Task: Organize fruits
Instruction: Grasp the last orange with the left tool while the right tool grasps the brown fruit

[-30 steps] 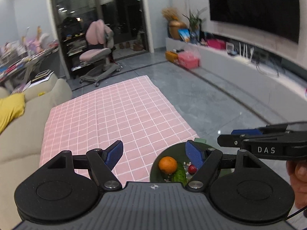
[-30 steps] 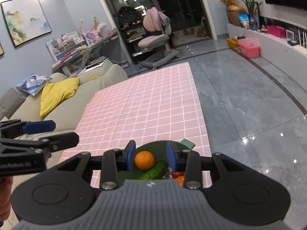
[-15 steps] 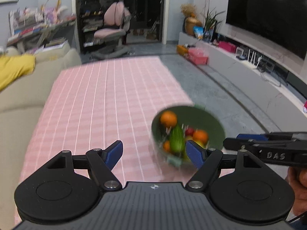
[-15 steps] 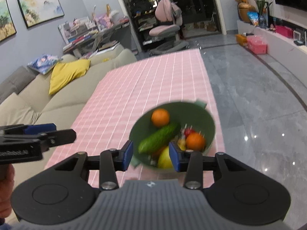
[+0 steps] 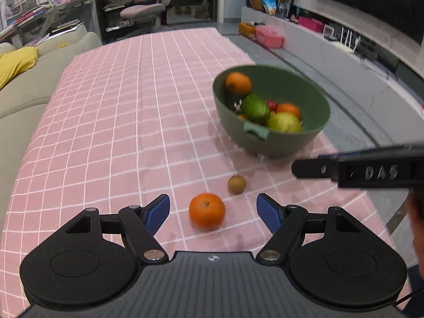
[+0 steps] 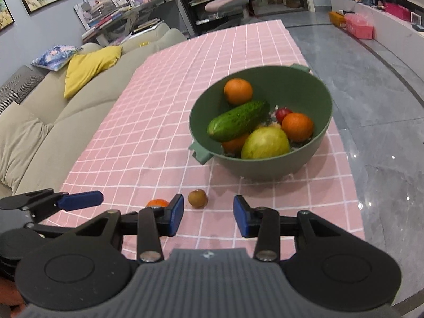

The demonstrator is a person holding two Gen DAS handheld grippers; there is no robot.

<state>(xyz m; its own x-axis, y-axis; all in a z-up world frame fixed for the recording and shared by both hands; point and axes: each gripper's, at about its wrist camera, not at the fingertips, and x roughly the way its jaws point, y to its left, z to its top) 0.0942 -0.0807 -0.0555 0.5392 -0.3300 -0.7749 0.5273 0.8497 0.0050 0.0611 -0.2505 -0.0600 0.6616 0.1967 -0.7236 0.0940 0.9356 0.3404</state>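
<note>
Left tongs (image 5: 213, 209) wide, empty, loose orange (image 5: 207, 211) between tips on counter (image 5: 106, 132). Small brown fruit (image 6: 197, 198) just beyond. Right tongs (image 6: 208, 217) narrower, empty. Green bowl (image 6: 322, 92) beyond. Risk: round fruit rolls off if nudged off-centre.

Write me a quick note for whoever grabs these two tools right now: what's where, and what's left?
Left tool: open, empty, lined up on the loose orange.
Right tool: open, empty, just widened, near the brown fruit.
Both fruits lie on the pink cloth, in front of the green bowl.
Done: bowl already holds oranges, cucumber and more.
Left: probably put these two in the bowl.
</note>
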